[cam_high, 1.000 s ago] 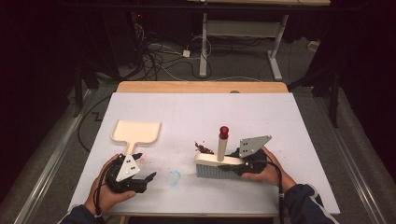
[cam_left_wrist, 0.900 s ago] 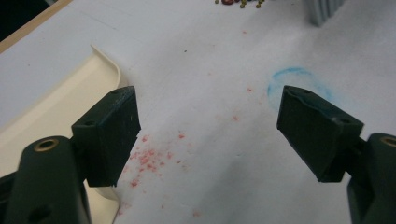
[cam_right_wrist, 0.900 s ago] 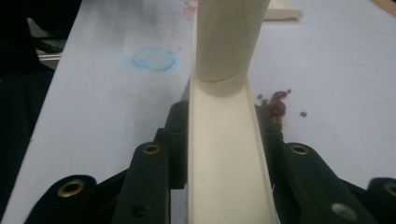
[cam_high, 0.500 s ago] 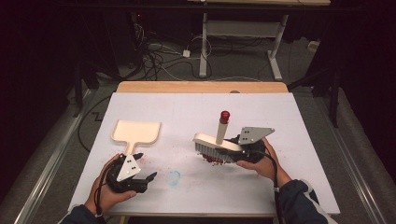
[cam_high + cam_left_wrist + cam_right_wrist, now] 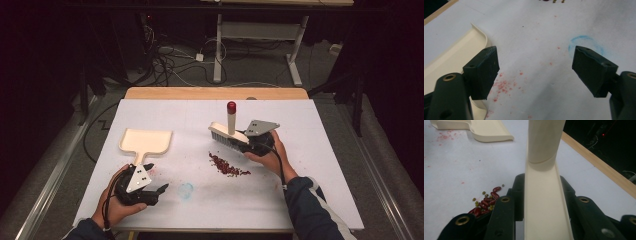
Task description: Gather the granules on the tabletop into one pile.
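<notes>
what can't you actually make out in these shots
- Brush bristles: right gripper view, hidden under its own cream back.
- Dustpan handle: left gripper view, behind the left jaw.
- Beans: high view, too small to tell kinds apart.
- Room beyond the table: too dark.

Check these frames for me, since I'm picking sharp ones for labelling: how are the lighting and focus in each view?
High view: table evenly lit, surroundings dark, beans small and soft. Left gripper view: the near jaws a little soft, blue ring and red specks readable. Right gripper view: brush close and somewhat blurred, beans sharper, dark beyond the table edge.
</notes>
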`<state>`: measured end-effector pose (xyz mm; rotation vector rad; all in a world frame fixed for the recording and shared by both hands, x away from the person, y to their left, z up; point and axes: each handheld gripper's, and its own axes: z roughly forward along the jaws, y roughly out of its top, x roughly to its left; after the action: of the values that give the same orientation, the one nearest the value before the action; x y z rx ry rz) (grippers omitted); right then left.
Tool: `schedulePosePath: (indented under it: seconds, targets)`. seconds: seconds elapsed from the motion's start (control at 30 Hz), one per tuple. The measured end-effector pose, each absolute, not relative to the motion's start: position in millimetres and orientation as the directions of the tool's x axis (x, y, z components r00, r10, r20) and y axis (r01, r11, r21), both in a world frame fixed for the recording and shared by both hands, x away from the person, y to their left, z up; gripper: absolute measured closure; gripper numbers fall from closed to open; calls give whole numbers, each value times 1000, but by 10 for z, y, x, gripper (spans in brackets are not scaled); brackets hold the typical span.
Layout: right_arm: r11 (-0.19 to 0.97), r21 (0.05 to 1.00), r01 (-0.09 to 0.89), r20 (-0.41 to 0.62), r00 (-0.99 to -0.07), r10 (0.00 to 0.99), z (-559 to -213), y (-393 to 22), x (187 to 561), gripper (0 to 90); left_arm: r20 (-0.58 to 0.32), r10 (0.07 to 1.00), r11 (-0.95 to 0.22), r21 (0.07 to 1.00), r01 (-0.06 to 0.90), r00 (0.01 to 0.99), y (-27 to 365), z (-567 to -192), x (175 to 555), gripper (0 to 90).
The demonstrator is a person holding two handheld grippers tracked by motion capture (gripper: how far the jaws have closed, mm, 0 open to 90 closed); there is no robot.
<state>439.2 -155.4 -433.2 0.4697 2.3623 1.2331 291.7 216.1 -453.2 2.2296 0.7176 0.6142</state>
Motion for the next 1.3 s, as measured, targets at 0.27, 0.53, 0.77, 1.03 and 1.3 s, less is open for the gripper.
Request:
schedulePosePath:
  seconds: [0.27,0.53,0.77,1.03,1.3]
  targets:
    - [562,825,58,-212,-890,404,-4441,-1256,4519,673,218,632,-614,726,310,743,2133,-4549,2919,209]
    - [560,828,18,-165,-948,274,-4485,-1263,4470,670,222,632,-615,727,306,743,2148,-4553,2924,209]
    - [597,800,-57,-189,-969,162,-4505,-1395,4278,662,222,631,-618,723,309,743,2134,-4556,2917,209]
    - [625,771,-120,-220,-972,85,-4460,-1507,4105,660,222,633,-616,725,309,742,2137,-4544,2908,209]
    - [594,802,-68,-257,-936,240,-4422,-1617,4082,673,222,632,-615,726,306,743,2134,-4540,2902,209]
